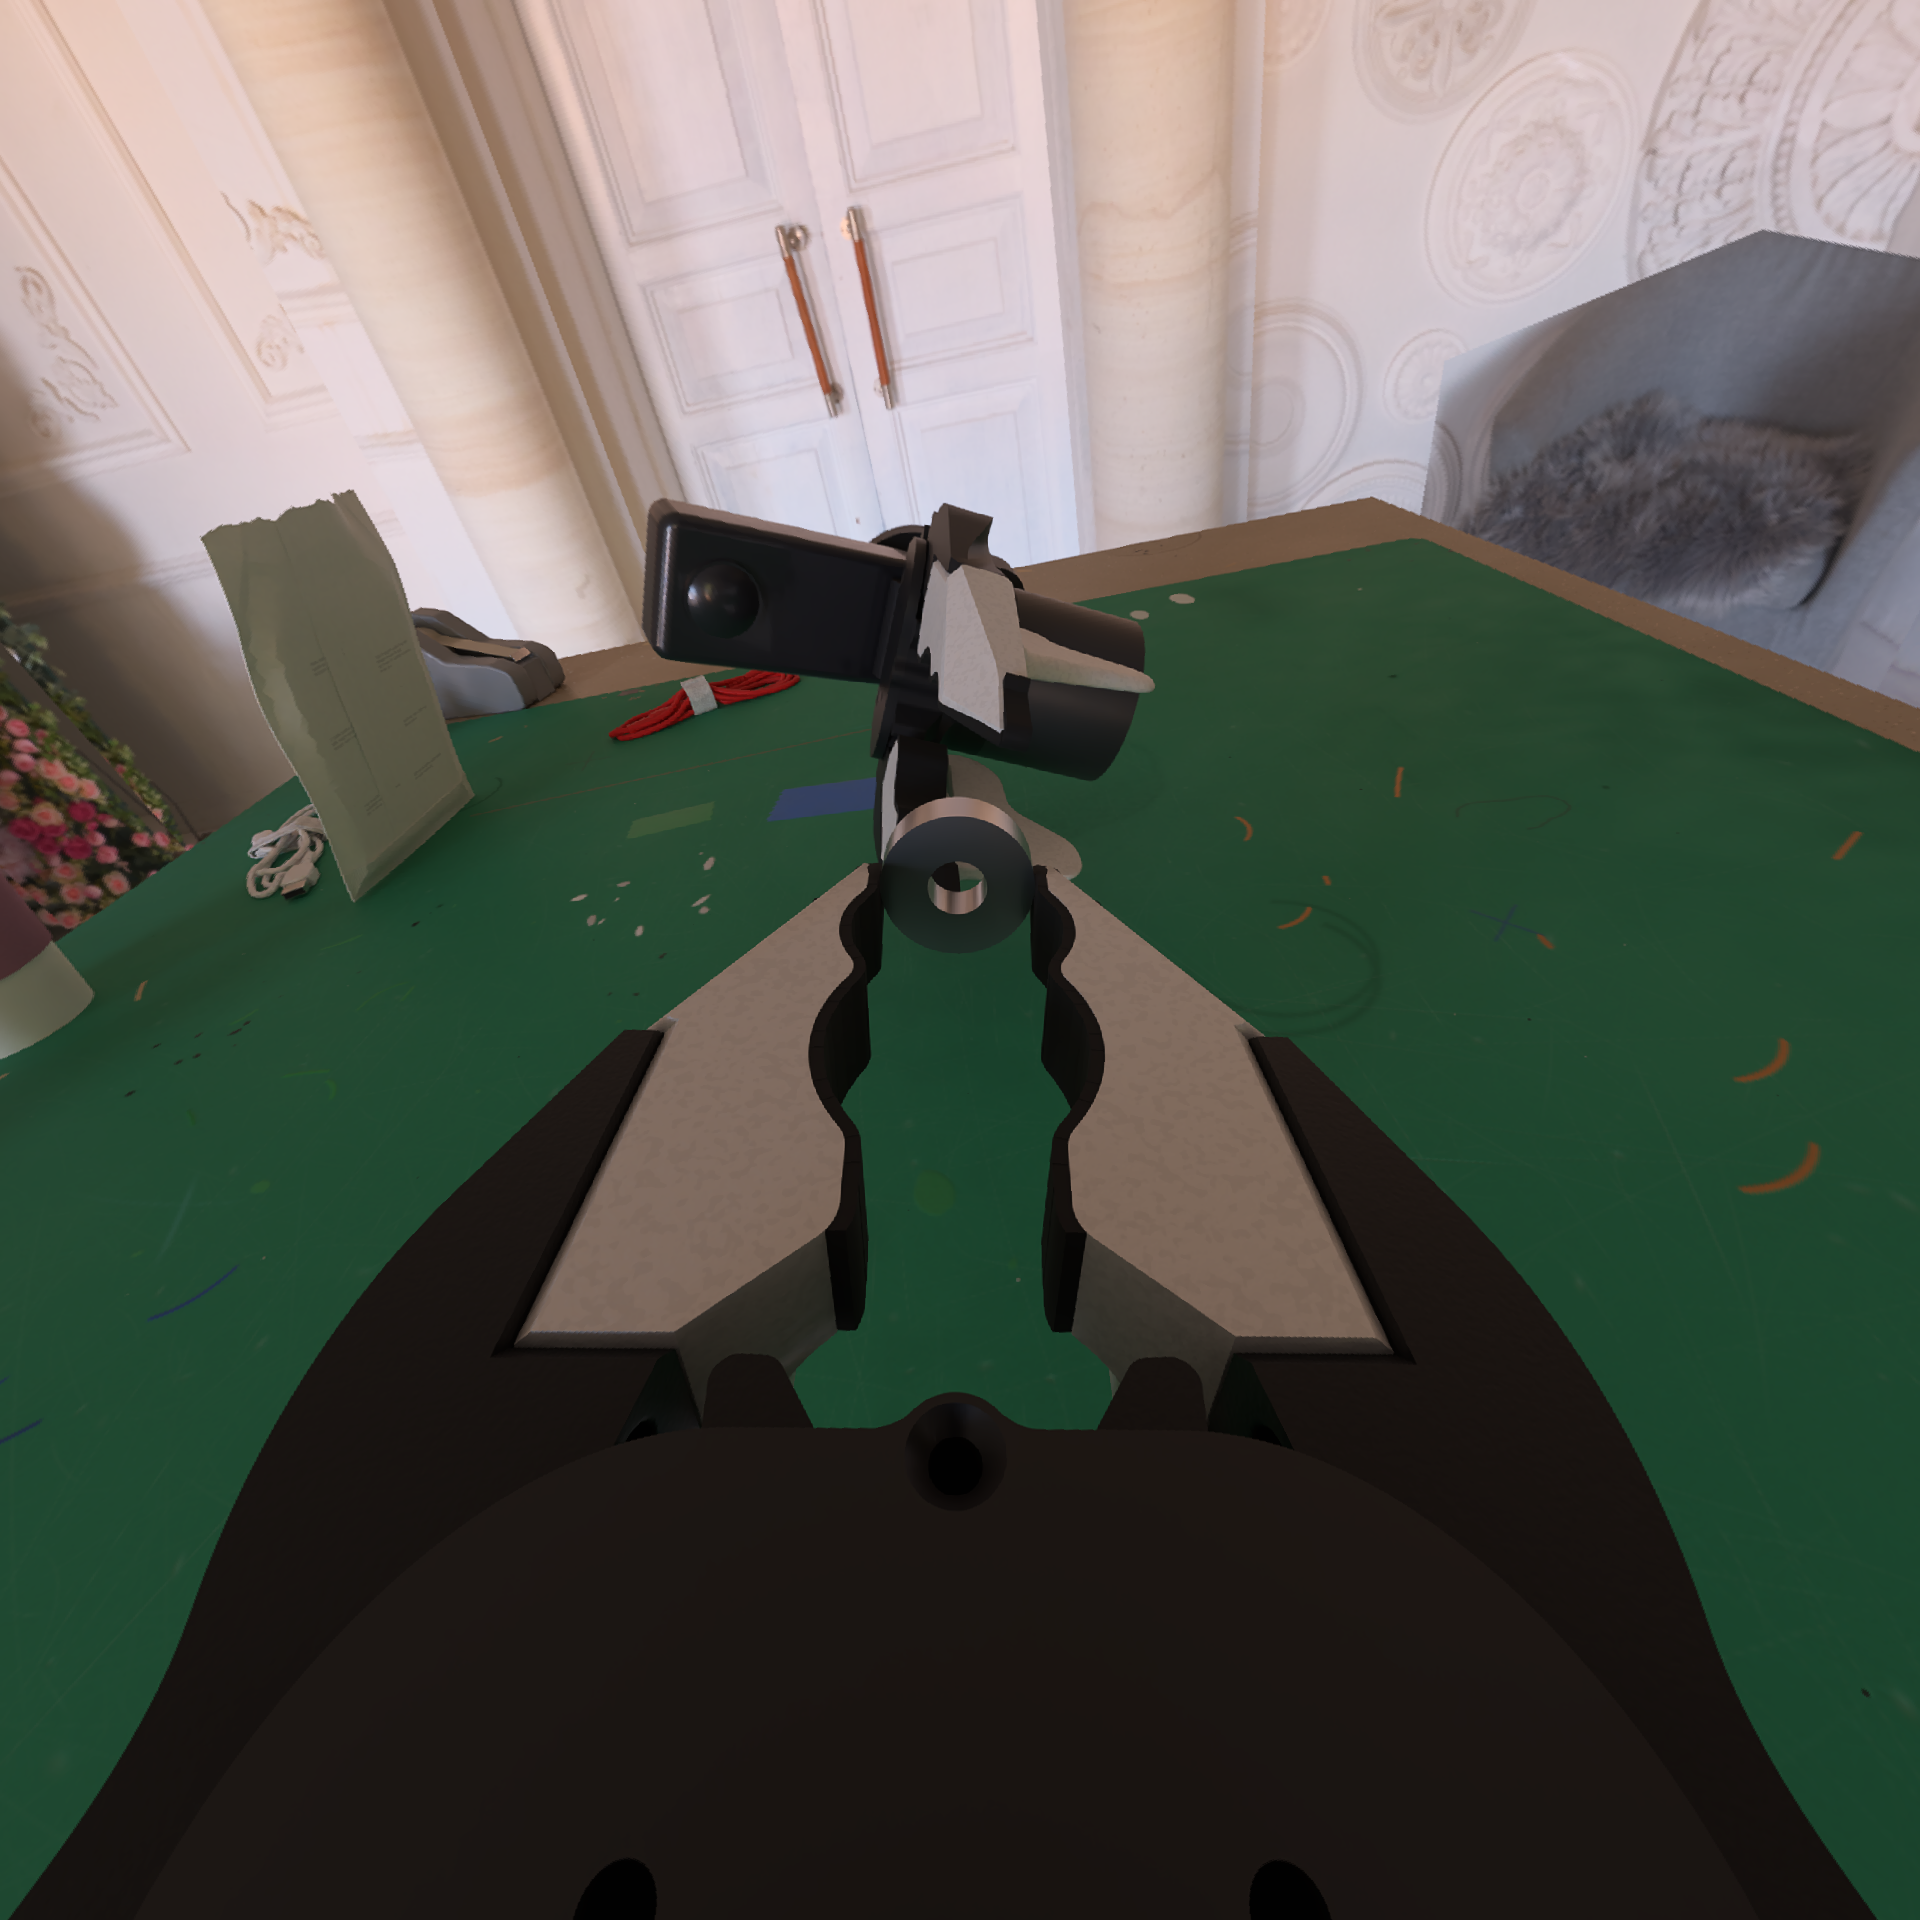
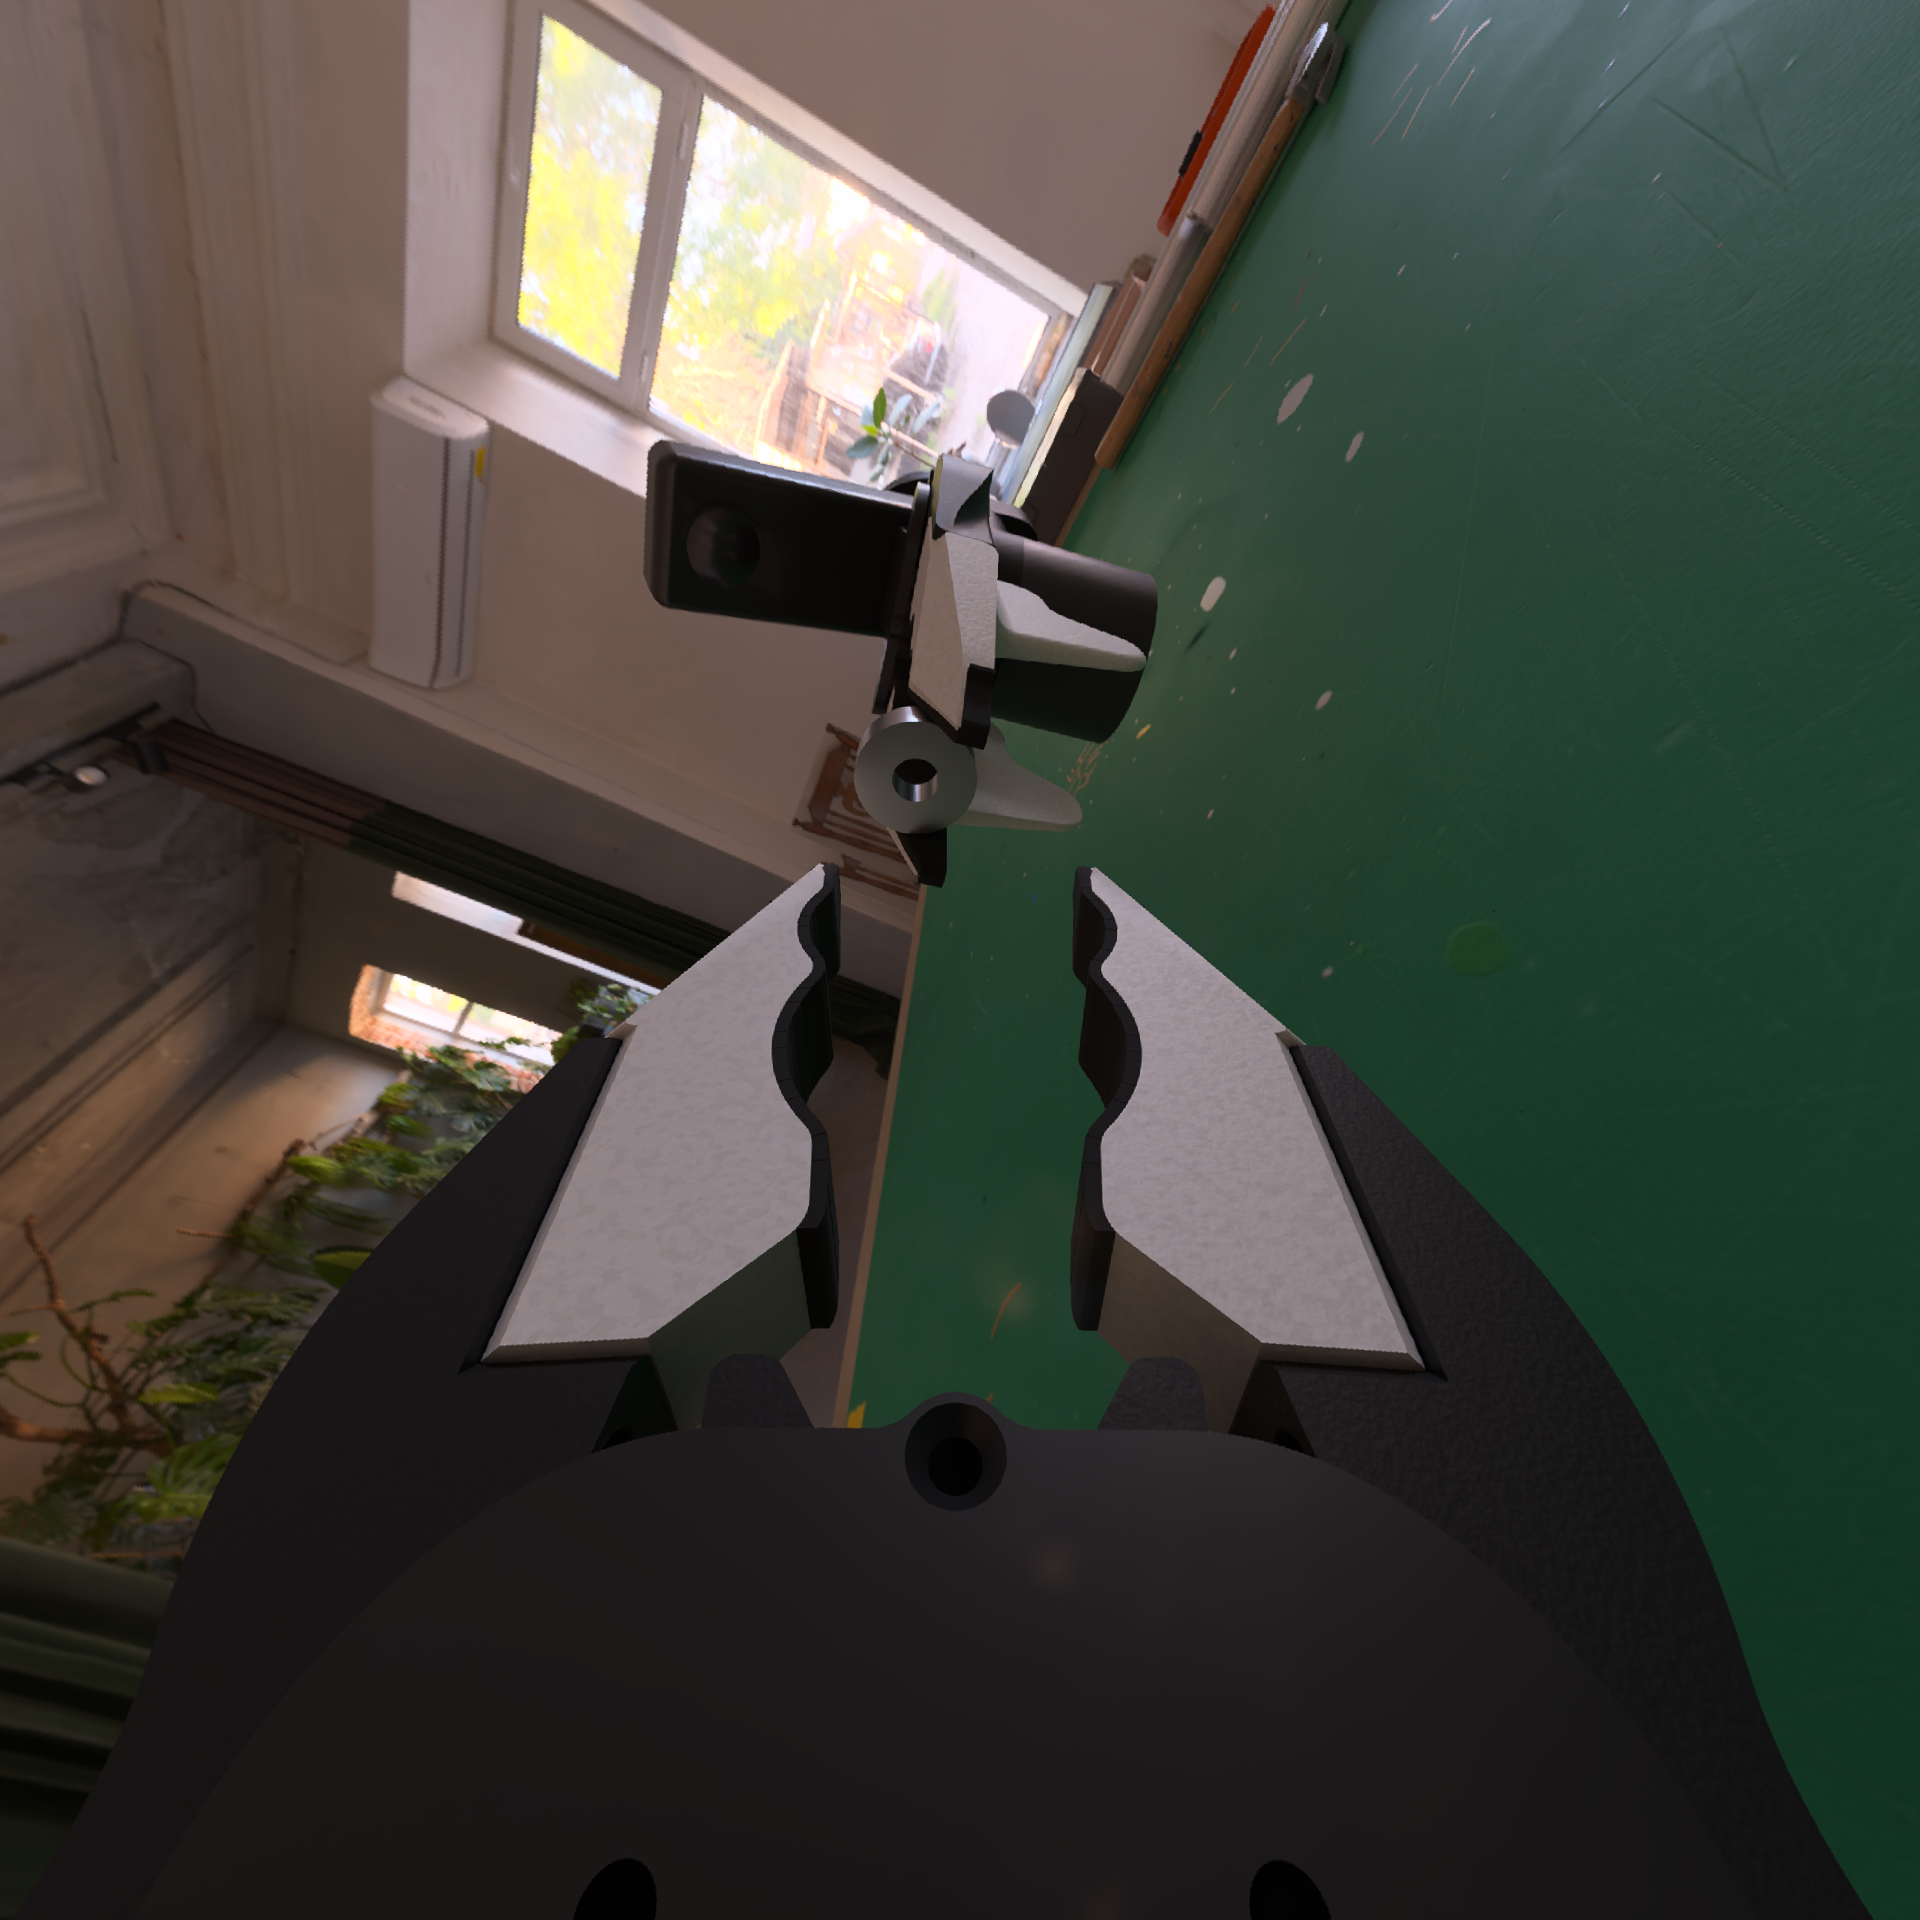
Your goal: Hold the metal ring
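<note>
Left gripper (image 1: 956, 902) clamps one metal ring (image 1: 957, 888); right gripper (image 2: 951, 902) gapes.

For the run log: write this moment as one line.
left gripper: shut on grey metal ring | right gripper: open, facing ring | ring above green table

1. The left wrist view sits just behind the left gripper (image 1: 956, 883), above the green table (image 1: 1455, 1039), level with it, and faces its far edge and the white double doors (image 1: 821, 260).
2. The right wrist view sits just behind the right gripper (image 2: 951, 883) and is rolled sideways, so the table (image 2: 1507, 935) fills the right side and the window (image 2: 727, 239) leans.
3. The two face each other at close range; both show the metal ring (image 1: 956, 888) (image 2: 916, 781) between them, each also showing the opposite gripper.
</note>
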{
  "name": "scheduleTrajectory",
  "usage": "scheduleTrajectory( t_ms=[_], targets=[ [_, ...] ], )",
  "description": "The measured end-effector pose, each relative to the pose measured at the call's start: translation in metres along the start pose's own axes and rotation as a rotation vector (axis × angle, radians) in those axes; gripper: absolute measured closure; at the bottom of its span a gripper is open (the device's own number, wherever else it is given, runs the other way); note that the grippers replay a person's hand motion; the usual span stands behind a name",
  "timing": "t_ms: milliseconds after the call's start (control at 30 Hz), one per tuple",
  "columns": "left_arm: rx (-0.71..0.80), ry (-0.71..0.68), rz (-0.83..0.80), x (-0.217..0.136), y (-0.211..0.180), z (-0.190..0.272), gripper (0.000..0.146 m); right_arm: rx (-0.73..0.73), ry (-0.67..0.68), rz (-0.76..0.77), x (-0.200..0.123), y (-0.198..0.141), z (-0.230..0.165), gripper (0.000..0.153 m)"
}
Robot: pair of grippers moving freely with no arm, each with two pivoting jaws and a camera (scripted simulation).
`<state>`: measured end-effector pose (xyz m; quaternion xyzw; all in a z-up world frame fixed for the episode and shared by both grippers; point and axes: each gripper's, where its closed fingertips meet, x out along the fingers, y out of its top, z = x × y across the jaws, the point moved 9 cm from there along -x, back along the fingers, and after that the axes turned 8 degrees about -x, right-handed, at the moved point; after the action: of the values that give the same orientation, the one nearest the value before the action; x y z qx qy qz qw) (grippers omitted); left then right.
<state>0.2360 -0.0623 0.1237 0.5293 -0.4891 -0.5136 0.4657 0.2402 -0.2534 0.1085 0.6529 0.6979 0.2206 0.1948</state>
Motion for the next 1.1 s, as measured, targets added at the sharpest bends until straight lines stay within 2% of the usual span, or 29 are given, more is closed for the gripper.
scheduleTrajectory(
  t_ms=[300, 467, 767, 1100],
  targets=[
    [-0.031, -0.021, -0.012, 0.002, -0.001, 0.000, 0.118, -0.053, -0.003, -0.048, -0.002, 0.001, 0.000, 0.108],
    [-0.072, -0.014, -0.009, 0.001, 0.000, -0.002, 0.118, -0.093, -0.013, -0.014, -0.003, 0.003, -0.001, 0.109],
    [-0.120, 0.026, -0.025, 0.001, -0.002, -0.009, 0.118, -0.055, 0.007, 0.055, -0.011, 0.000, 0.005, 0.109],
    [0.035, 0.063, -0.054, 0.005, -0.001, 0.000, 0.118, -0.015, 0.010, -0.007, -0.009, 0.001, 0.006, 0.109]
  ],
)
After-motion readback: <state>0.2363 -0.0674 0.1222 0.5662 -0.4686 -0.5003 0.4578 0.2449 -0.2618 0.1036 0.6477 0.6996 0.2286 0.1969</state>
